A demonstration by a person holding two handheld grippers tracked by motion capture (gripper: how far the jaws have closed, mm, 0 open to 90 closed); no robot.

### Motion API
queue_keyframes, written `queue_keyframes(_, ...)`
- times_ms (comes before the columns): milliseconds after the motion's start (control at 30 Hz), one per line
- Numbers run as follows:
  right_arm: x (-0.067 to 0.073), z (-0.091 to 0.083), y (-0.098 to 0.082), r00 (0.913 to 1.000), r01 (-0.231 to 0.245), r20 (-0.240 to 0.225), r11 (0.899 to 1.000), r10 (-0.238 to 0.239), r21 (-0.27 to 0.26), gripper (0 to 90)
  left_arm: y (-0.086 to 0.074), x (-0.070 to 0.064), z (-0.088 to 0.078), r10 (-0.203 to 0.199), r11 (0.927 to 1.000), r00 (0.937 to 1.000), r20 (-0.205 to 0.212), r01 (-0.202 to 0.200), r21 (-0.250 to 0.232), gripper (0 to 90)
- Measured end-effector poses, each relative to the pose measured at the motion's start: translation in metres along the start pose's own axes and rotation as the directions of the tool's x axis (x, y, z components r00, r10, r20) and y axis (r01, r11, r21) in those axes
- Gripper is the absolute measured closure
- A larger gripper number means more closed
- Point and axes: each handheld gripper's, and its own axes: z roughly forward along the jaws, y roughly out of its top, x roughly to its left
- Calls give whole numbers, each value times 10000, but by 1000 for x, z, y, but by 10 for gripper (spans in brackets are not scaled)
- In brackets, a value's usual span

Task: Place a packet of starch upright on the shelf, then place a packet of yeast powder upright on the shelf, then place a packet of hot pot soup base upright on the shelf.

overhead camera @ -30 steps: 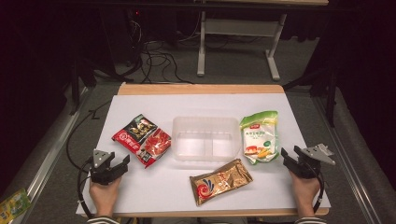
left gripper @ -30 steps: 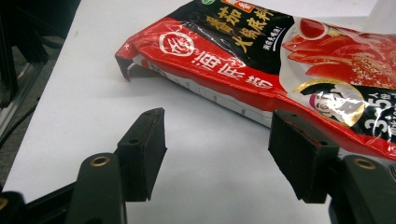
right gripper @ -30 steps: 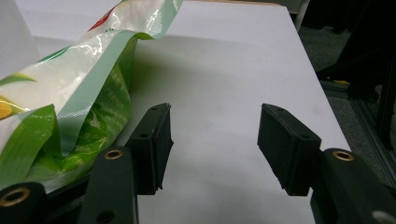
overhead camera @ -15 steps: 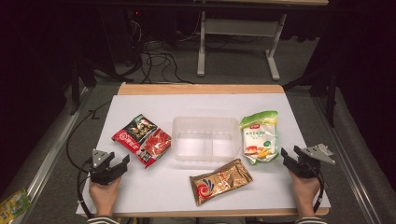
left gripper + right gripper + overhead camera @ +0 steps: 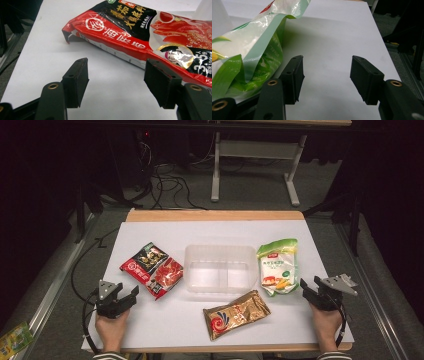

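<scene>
The red-and-black snack pouch (image 5: 152, 269) lies left of the clear plastic container (image 5: 221, 268), which holds nothing; the green pouch (image 5: 278, 271) lies right of it. Left gripper (image 5: 131, 294) and right gripper (image 5: 305, 287), jaws spread and gripping nothing, rest unmoved since before

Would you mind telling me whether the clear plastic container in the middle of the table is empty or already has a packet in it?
Empty. The clear container shows only its bare bottom; all three packets lie outside it.
</scene>
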Motion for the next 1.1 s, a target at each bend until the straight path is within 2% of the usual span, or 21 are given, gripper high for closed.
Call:
queue_keyframes(133, 3, 1, 1, 9995, 297, 97, 9995, -299, 137, 436, 0, 0, 0, -16, 10000, 10000, -23, 16, -54, 364)
queue_keyframes(267, 0, -1, 1, 10000, -12, 51, 10000, 12, -14, 421, 0, 0, 0, -17, 10000, 10000, 2, 17, -48, 364)
queue_keyframes(500, 3, -3, 1, 9998, 166, -57, 9999, -167, -46, 430, 0, 0, 0, -37, 10000, 10000, -11, 37, -61, 364)
queue_keyframes(700, 1, -6, 1, 9997, 24, -257, 9999, -28, -142, 426, 0, 0, 0, -38, 10000, 10000, 0, 38, -36, 364)
queue_keyframes(967, -2, -14, 3, 9975, -187, -678, 9998, 186, -11, 415, 0, 0, -1, -23, 10000, 10000, 10, 23, -72, 361)
queue_keyframes(1033, -2, -17, 8, 9954, -124, -953, 9999, 127, 40, 413, 0, 0, -1, -37, 10000, 10000, 19, 37, -71, 357)
queue_keyframes(1100, -1, -19, 10, 9950, -65, -994, 10000, 65, 3, 413, -1, 0, -1, -47, 9999, 10000, 47, 48, -101, 357)
